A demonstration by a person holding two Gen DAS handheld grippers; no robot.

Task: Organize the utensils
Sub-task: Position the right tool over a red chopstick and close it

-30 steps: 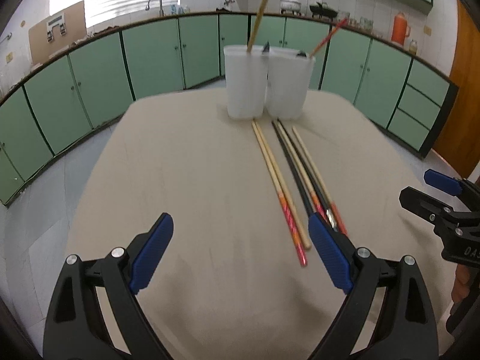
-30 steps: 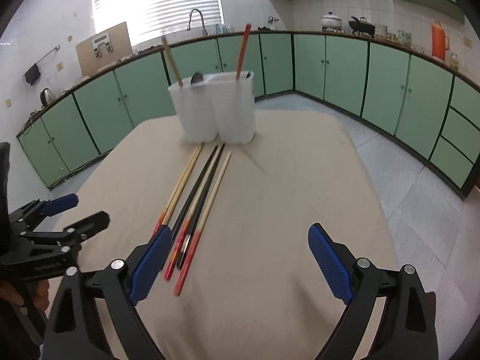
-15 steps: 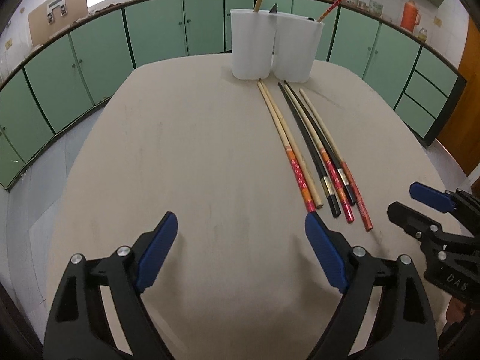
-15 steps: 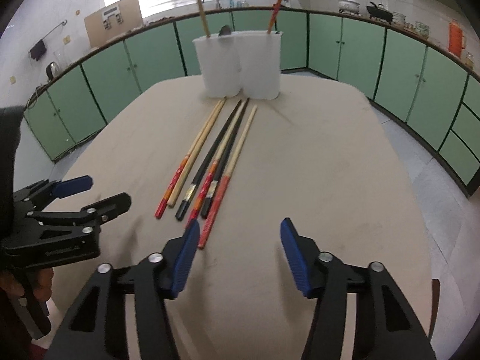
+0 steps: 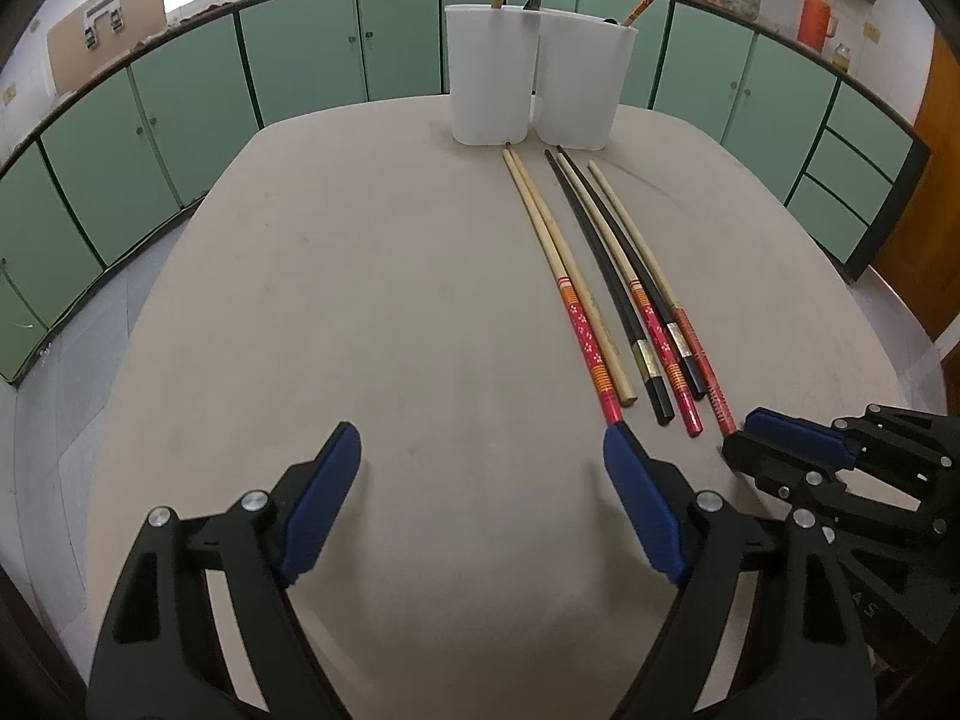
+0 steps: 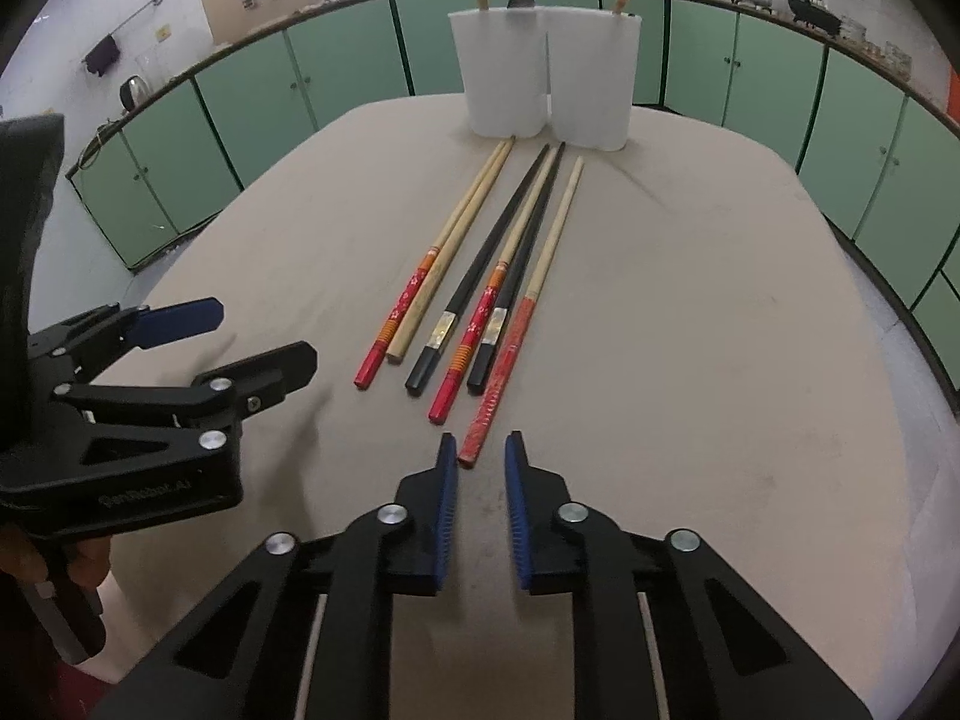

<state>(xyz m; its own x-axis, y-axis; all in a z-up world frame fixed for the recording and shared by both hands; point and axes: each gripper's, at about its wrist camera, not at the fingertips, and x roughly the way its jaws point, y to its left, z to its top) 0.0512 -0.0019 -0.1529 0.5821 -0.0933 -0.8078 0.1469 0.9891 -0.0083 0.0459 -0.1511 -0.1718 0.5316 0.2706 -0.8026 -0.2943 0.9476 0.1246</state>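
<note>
Green cabinets (image 5: pixel 180 114) ring the kitchen behind a beige tabletop (image 5: pixel 360 300). From the left wrist view, two white cups (image 5: pixel 489 75) stand side by side at the far edge, touching or nearly so; a pale stick and a dark utensil tip rise from the left one, a red-ended stick from the right. Six chopsticks (image 5: pixel 606 276) lie in a loose fan just in front of the cups, thin ends toward them, thick ends toward the camera: a red-patterned one and a plain wooden one on the left, then two black ones with a red-patterned one between them, and a red-handled one on the right. The left gripper (image 5: pixel 483 501) hovers over bare cloth with its jaws spread wide, grasping nothing. The right gripper (image 5: pixel 741 441) sits at lower right, its tip just beside the red-handled chopstick's end.

From the right wrist view, the same cups (image 6: pixel 507 75) and chopsticks (image 6: pixel 480 300) appear. The right gripper (image 6: pixel 480 468) has its jaws narrowed to a small gap, released, with the butt of the red chopstick (image 6: pixel 498 384) at the mouth of that gap; contact cannot be told. The left gripper (image 6: pixel 240 336) is at the left, jaws apart.
</note>
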